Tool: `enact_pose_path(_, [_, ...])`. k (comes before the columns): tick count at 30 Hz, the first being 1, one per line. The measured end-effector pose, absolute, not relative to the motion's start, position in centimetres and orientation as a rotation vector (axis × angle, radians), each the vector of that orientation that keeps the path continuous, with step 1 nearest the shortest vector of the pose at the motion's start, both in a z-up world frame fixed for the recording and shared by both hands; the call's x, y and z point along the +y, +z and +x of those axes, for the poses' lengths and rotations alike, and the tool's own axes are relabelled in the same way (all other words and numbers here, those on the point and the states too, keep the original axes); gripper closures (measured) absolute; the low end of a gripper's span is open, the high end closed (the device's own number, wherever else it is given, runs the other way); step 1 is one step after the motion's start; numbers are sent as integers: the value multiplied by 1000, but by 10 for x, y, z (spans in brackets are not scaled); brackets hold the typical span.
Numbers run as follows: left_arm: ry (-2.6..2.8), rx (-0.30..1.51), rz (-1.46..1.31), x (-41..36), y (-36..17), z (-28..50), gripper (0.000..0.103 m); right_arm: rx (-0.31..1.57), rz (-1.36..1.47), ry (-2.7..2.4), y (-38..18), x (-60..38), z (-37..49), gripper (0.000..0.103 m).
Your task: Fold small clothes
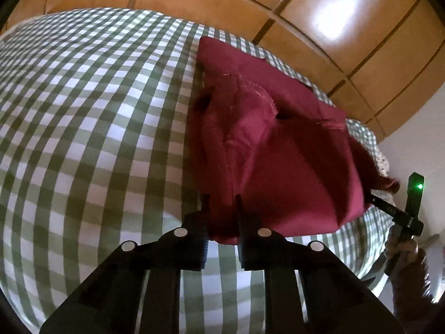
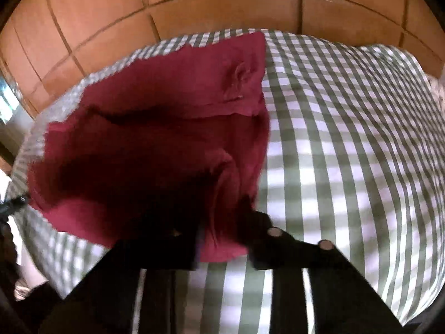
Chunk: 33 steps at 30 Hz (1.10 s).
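Note:
A small dark red garment (image 1: 278,144) lies partly folded on a green and white checked sheet (image 1: 83,111). My left gripper (image 1: 222,206) is shut on the garment's near left corner, and red cloth fills the gap between its fingers. In the right wrist view the same garment (image 2: 155,139) spreads to the left, and my right gripper (image 2: 222,222) is shut on its near right corner. The right gripper (image 1: 389,208) also shows at the right edge of the left wrist view, pinching the cloth there. The left fingertips (image 2: 15,203) peek in at the far left.
Wooden wardrobe panels (image 1: 333,27) stand behind the bed. The checked sheet (image 2: 347,139) stretches wide to the right of the garment. A hand (image 1: 403,247) holds the right gripper's handle at the bed's edge, near a white wall (image 1: 411,144).

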<state>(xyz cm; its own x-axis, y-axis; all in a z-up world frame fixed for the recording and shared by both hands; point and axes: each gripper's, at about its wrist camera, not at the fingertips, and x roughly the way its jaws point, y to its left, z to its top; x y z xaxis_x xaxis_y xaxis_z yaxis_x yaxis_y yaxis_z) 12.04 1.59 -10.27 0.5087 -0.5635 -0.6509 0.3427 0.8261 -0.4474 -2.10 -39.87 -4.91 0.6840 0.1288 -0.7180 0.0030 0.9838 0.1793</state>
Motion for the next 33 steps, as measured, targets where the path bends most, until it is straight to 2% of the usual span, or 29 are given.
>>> enact_pose_path(8, [-586, 885, -270, 35, -100, 82, 91, 823, 271, 122, -44, -398, -83, 85])
enact_pose_path(13, [-615, 935, -220, 41, -108, 38, 91, 858, 133, 87, -48, -381, -112, 83])
enact_pose_path(16, [-597, 938, -156, 40, -108, 30, 85, 823, -14, 64, -42, -360, -119, 58])
enact_pose_path(17, [-599, 934, -158, 41, -108, 32, 76, 803, -56, 62, -41, -356, -121, 44])
enact_pose_path(18, [-588, 920, -166, 42, -105, 36, 68, 786, -93, 60, -40, -349, -120, 39])
enact_pose_path(20, [-570, 903, -176, 42, -102, 42, 62, 761, -178, 70, -38, -334, -115, 39])
enact_pose_path(22, [-562, 885, -172, 37, -96, 52, 62, 746, -190, 85, -37, -329, -107, 42])
enact_pose_path(23, [-558, 877, -166, 35, -95, 55, 62, 729, -160, 72, -33, -333, -102, 47])
enact_pose_path(27, [-530, 869, -160, 29, -92, 76, 62, 736, 148, -67, -28, -389, -75, 47])
enact_pose_path(33, [-536, 860, -157, 28, -88, 83, 62, 793, 232, -204, -44, -433, -79, 46])
